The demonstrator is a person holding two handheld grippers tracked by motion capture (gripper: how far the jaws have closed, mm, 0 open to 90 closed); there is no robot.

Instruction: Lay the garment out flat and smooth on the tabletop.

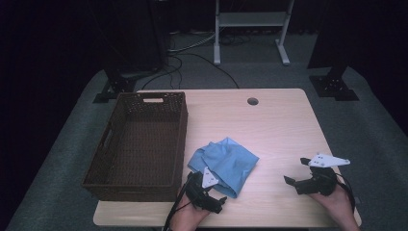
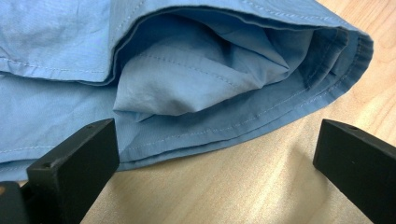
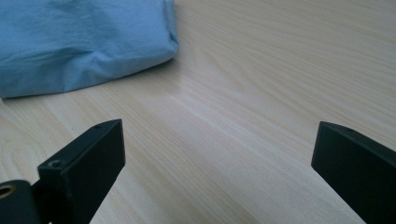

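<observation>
Left gripper view shows your left gripper (image 2: pixel 210 154) spread wide just before the blue cloth's (image 2: pixel 187 70) hem, ready to pinch it, while your right gripper (image 3: pixel 219 158) waits open well aside.

The left gripper (image 1: pixel 217 192) covers the near edge of the blue cloth (image 1: pixel 226 161) by the desk's (image 1: pixel 269 125) front edge. Both forearms are cut off at the bottom. In the left gripper view, the cloth runs past the top and left edges.

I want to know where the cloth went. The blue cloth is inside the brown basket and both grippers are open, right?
Not quite. The blue cloth lies on the table, beside the brown basket, as the high view shows. The left gripper and the right gripper are both open, as you said.
</observation>
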